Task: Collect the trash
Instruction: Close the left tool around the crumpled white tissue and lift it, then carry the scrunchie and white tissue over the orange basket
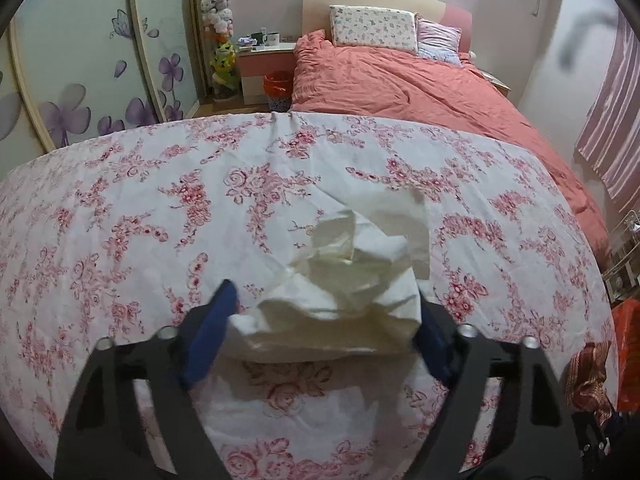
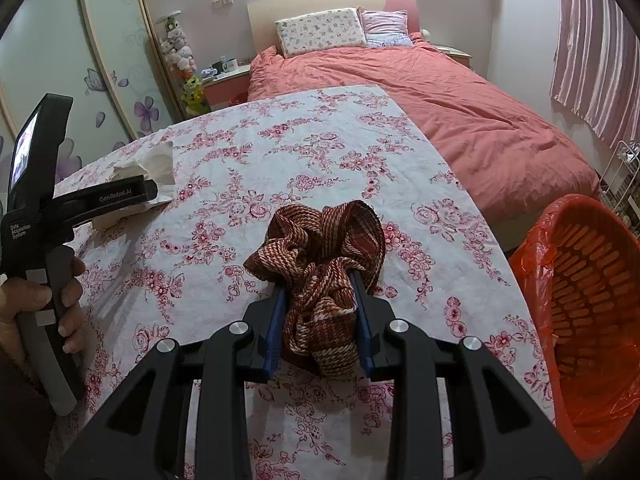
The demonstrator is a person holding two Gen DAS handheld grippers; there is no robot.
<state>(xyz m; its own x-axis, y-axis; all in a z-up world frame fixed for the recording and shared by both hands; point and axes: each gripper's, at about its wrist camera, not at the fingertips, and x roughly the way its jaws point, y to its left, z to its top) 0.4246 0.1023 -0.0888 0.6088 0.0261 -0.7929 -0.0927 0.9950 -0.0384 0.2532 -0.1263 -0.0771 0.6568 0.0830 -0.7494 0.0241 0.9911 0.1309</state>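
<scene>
A crumpled white tissue (image 1: 352, 280) lies on the floral tablecloth (image 1: 160, 208). My left gripper (image 1: 326, 312) has a blue pad on each side of the tissue's near edge; the jaws stand wide apart around it. From the right wrist view the left gripper (image 2: 154, 190) and tissue (image 2: 148, 164) are at the table's left. My right gripper (image 2: 320, 280) is shut on a bunched red-brown woven cloth (image 2: 320, 248), held just above the tablecloth (image 2: 280, 148). An orange bin (image 2: 588, 320) lined with an orange bag stands beside the table's right edge.
A bed with a salmon duvet (image 2: 460, 112) lies beyond the table. A nightstand with mugs (image 1: 264, 52) and a small red bin (image 1: 278, 84) stand by the bed. A wire rack (image 2: 620, 180) is at the right wall. A wardrobe (image 1: 80, 60) is on the left.
</scene>
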